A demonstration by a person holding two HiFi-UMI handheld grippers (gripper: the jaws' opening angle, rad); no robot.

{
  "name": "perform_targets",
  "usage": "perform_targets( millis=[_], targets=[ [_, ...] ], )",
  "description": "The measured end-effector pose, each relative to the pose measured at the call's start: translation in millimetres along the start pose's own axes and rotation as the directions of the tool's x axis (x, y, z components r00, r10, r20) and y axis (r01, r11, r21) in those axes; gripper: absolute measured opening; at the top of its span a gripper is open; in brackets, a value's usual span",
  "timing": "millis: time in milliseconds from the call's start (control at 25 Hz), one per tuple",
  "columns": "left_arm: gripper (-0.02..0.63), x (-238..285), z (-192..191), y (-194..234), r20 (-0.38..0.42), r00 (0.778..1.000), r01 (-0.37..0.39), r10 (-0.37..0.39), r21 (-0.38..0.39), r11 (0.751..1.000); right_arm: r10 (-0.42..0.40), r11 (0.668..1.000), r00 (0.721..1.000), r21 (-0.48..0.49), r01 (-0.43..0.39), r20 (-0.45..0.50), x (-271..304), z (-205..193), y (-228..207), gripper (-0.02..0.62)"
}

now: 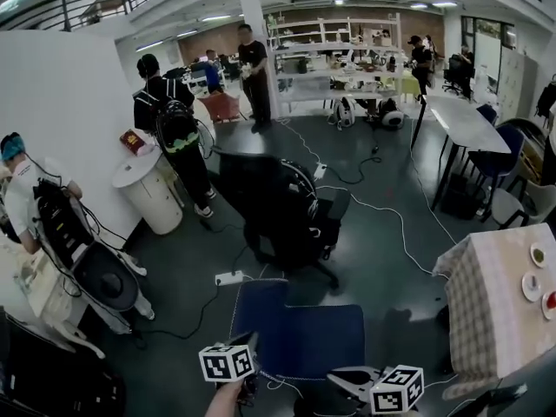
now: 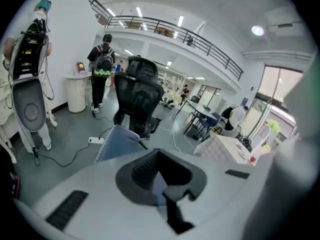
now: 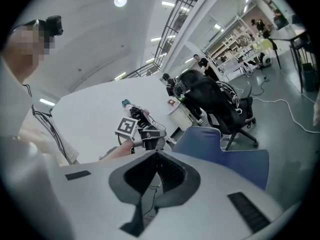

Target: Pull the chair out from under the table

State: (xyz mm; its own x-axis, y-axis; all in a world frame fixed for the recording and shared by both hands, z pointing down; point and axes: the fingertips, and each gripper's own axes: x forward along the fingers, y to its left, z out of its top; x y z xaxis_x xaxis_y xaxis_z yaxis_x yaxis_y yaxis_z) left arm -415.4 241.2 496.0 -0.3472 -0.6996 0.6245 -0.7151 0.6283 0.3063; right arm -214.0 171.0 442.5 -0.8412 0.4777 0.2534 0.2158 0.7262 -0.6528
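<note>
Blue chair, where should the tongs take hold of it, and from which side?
On the blue chair, probably the top edge of the backrest: it is a thin upright panel that the tongs can straddle. Come from above, on the side away from the checked table, so the pull leads away from it.

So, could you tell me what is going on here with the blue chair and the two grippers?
A person holds a left gripper and a right gripper close to a blue moulded plastic chair. Both grippers' jaws are together and empty, so neither grips the chair. The chair stands on open floor beside the table with the checked cloth, not under it. A black office chair stands just beyond.
</note>
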Motion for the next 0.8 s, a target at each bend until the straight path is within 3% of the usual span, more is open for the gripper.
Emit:
perform_targets(
  millis=[200, 360, 640, 800],
  targets=[
    [0.006, -1, -23, -107, -0.024, 0.995, 0.101, -0.099, 0.110, 0.989, 0.002, 1.000, 0.998, -0.001, -0.002, 0.069, -54, 0, -11, 0.009],
    [0.006, 6, -41, -165, -0.070, 0.990, 0.129, -0.120, 0.151, 0.980, 0.002, 1.000, 0.993, 0.007, -0.003, 0.120, -97, -3, -18, 0.009],
    [0.006, 12, -45, -228, -0.099, 0.989, 0.132, -0.110, 0.250, 0.959, 0.022, 0.999, 0.985, 0.031, -0.028, 0.170, -143, -16, -30, 0.009],
    [0.006, 13, -52, -257, -0.121, 0.986, 0.149, -0.116, 0.322, 0.935, 0.034, 0.999, 0.983, 0.021, -0.039, 0.181, -156, -21, -30, 0.009]
  ],
)
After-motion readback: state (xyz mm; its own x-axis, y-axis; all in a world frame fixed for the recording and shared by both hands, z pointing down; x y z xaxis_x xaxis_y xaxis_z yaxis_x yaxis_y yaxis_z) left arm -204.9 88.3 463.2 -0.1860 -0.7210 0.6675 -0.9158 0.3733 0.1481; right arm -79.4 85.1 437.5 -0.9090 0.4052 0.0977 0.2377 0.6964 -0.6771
